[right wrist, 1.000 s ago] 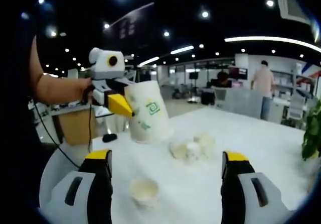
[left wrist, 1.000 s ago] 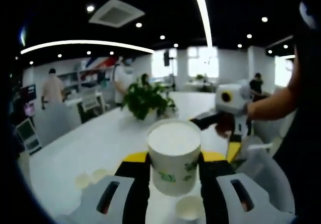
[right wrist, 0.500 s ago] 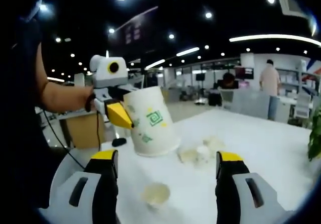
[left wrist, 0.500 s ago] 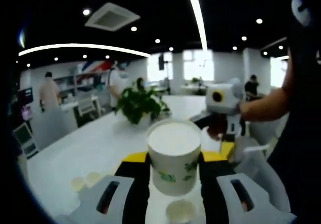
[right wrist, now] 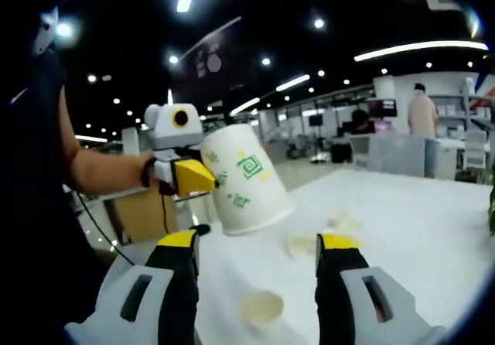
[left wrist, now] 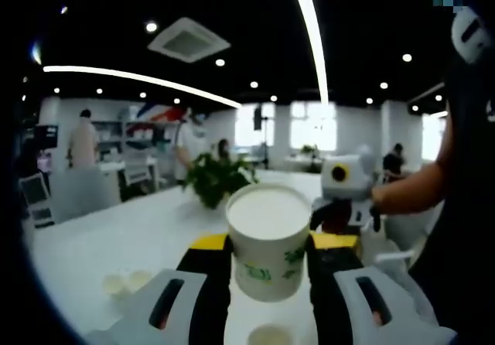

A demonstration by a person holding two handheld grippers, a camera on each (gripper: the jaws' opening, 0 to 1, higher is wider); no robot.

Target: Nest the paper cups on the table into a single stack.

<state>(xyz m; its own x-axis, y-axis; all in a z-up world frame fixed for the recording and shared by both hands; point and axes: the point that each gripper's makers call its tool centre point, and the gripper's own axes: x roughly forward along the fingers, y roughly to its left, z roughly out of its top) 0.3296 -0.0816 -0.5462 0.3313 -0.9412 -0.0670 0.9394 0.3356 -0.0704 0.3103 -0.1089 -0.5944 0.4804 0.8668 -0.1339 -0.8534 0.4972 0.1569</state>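
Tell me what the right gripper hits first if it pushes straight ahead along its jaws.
Probably the small paper cup on the white table, lying low between the open jaws of the right gripper; depth is unclear, so it could pass above it.

Left claw [left wrist: 268,264] raised, jaws clamped on a cup, right claw [right wrist: 255,256] raised, jaws apart, empty

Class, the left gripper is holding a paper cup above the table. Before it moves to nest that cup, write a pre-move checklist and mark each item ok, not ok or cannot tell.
1. Held paper cup clamped between the left gripper jaws: ok.
2. Held cup's mouth faces the left camera, looks empty: ok.
3. Small cup on the table near the right gripper, mouth up: ok.
4. Right gripper open, holding nothing: ok.
5. Two more cups farther along the table, upright or tipped: cannot tell.
6. Held cup lined up over a table cup: not ok; it is tilted.
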